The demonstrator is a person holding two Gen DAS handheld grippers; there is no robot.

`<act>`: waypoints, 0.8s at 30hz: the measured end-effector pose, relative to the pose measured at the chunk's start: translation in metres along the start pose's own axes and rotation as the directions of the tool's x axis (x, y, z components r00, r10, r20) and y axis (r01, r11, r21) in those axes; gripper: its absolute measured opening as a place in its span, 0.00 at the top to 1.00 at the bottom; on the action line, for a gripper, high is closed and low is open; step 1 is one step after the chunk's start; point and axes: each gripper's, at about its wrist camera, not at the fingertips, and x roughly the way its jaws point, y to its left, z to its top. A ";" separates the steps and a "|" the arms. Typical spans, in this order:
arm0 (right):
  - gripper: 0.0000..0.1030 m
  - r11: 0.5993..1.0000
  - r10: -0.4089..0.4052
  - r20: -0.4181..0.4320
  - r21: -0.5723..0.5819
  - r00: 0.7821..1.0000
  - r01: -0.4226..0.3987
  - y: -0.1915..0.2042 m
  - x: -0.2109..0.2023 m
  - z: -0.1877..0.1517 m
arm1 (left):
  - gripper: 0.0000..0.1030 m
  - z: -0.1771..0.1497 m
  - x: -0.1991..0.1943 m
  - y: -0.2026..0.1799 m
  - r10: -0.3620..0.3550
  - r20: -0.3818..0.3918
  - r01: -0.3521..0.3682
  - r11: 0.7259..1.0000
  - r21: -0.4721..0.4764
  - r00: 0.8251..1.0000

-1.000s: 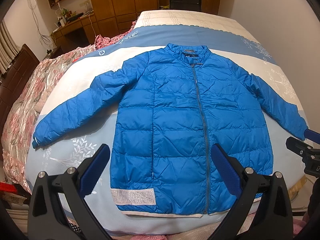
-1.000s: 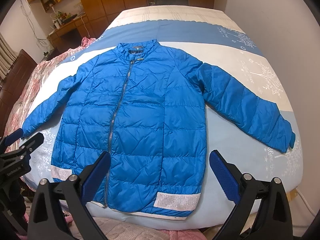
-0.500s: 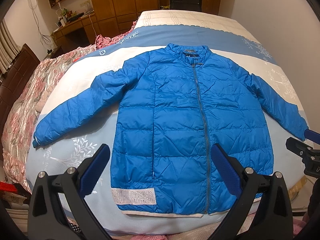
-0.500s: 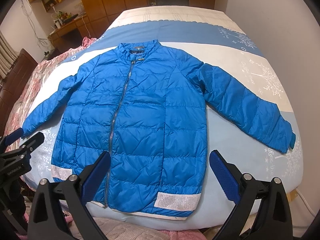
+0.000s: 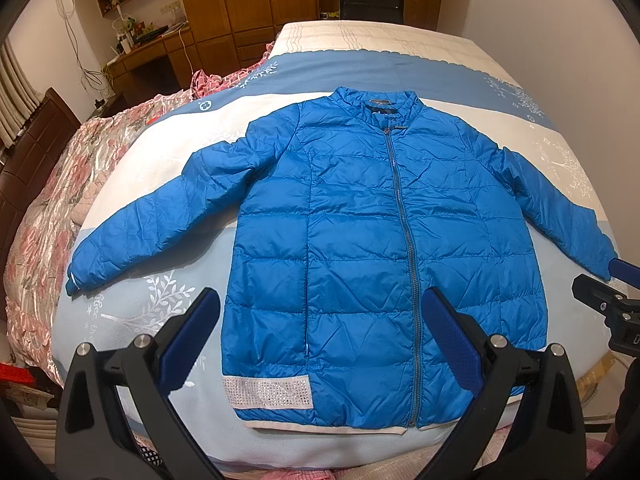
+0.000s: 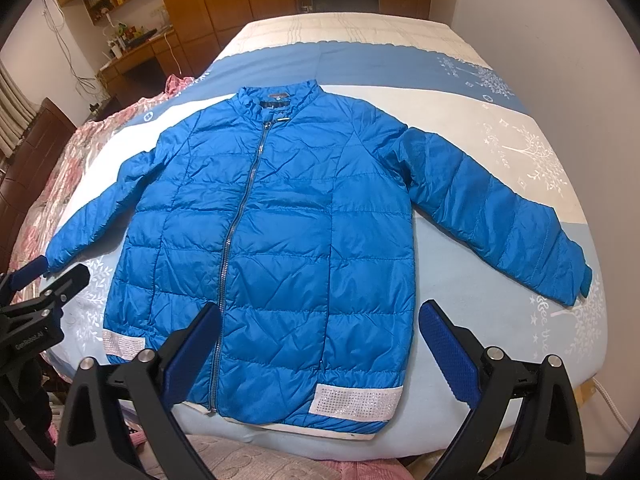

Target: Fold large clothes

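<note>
Nothing has shifted noticeably since the earlier frames: both grippers hang where they were, and the bright blue quilted puffer jacket (image 5: pixel 360 248) lies unchanged, spread flat and front up on the bed with the blue-and-cream patterned cover (image 5: pixel 400 64).

One jacket is in view, zipped closed, collar pointing to the far end of the bed and hem at the near edge. Its two sleeves stretch out and down on either side of the body. Two silver studded bands sit on the hem, one at each lower corner (image 6: pixel 354 402).

Left gripper (image 5: pixel 320 336) hovers above the jacket's hem with its jaws wide apart and nothing between them. Its left finger (image 5: pixel 188 336) is over the bed cover just beside the jacket's left edge, and its right finger (image 5: pixel 450 340) is over the body, right of the zipper.

Right gripper (image 6: pixel 318 342) likewise hovers with jaws spread wide and empty. Its left finger (image 6: pixel 192 350) is over the zipper near the hem, and its right finger (image 6: pixel 448 344) is over the bed cover just past the jacket's right edge.

Beside the jacket's left sleeve lies one pink floral quilt (image 5: pixel 52 208). Beyond the collar, past the bed, stand wooden cabinets (image 5: pixel 256 0).
</note>
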 end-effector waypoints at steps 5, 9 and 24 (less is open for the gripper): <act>0.04 1.000 -0.001 0.000 0.001 1.000 0.001 0.000 0.000 0.000 | 0.03 0.000 0.000 0.000 0.000 0.000 0.000 1.000 -0.001 1.000; 0.04 1.000 -0.001 -0.001 0.001 1.000 0.001 0.000 0.000 0.000 | 0.03 0.000 0.000 0.000 0.001 0.001 -0.001 1.000 0.000 1.000; 0.04 1.000 0.001 -0.001 0.001 1.000 -0.001 0.000 0.000 0.000 | 0.03 0.000 -0.001 0.001 0.003 0.001 -0.003 1.000 0.002 1.000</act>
